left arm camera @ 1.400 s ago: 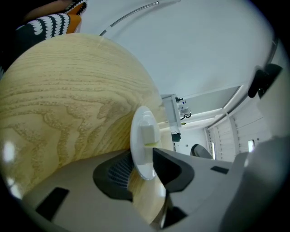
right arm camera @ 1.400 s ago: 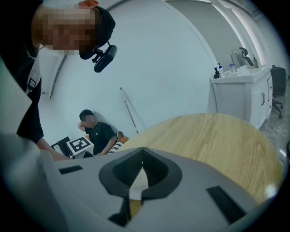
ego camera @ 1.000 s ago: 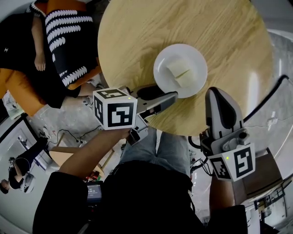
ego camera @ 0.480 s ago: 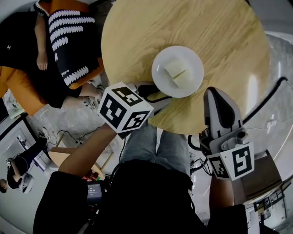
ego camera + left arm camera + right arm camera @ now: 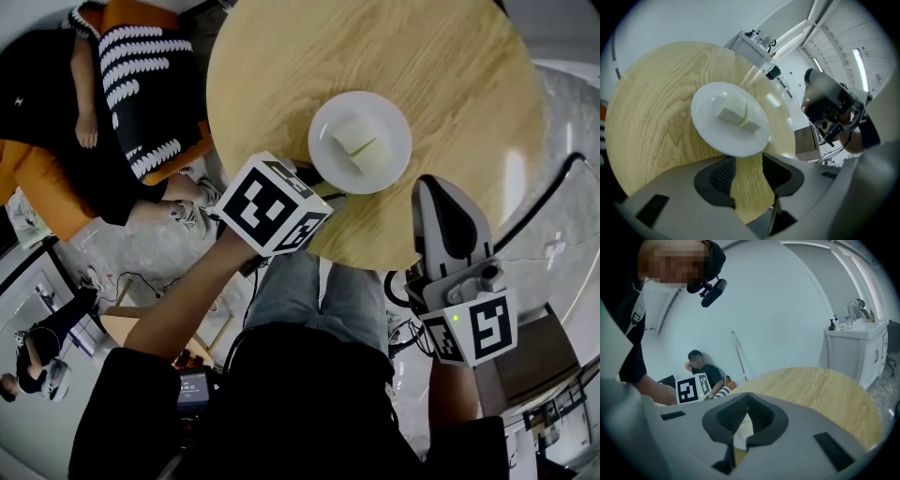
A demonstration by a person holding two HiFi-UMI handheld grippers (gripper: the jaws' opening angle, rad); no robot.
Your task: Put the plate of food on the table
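the plate (image 5: 380, 164) sits on the table (image 5: 281, 56) just ahead of our left claw (image 5: 749, 161), jaws apart and empty; our closed right claw (image 5: 747, 394) is farther.

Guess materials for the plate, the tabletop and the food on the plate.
Plate: likely glazed ceramic or melamine. It is plain white and smooth with a soft sheen; can't tell which.
Tabletop: wood or wood-look laminate, with a pale grain pattern and satin glare streaks.
Food: two pale matte blocks with clean cut edges. Could be tofu, cake or a prop; unclear.
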